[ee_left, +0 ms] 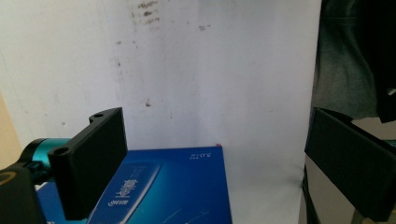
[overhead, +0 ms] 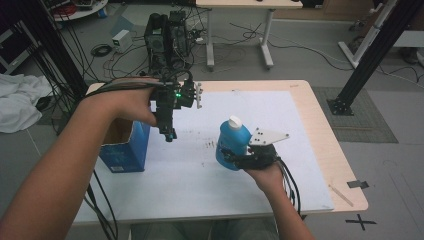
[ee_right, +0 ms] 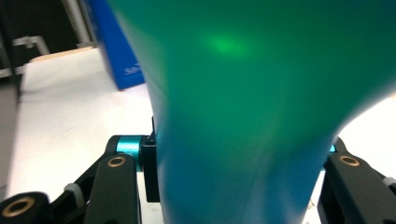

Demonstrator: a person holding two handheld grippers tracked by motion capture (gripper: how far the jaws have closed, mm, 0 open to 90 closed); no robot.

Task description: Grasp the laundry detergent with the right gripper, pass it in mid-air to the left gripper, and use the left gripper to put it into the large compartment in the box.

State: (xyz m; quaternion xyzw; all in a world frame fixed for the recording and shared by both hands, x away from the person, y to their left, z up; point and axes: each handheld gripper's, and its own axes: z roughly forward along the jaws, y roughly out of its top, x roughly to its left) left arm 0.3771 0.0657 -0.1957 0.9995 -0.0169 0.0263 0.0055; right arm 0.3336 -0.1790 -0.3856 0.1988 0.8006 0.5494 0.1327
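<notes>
Bottle point(overhead: 233, 142): clamped in right gripper point(overhead: 235, 156) jaws; left gripper point(overhead: 170, 131) jaws apart over box point(overhead: 124, 150). Risk: smooth bottle slips.

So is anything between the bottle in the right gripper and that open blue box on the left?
Only the left gripper, hanging open by the blue box. The white mat between it and the bottle looks bare.

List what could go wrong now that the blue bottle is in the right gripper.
1. The right gripper clamps the blue bottle low on its body, with the white cap well above the grip, so it may tip or slip.
2. The open-topped blue box stands at the table's left edge; a knock might push it off.
3. The open left gripper hangs nearby, so the two could collide.
</notes>
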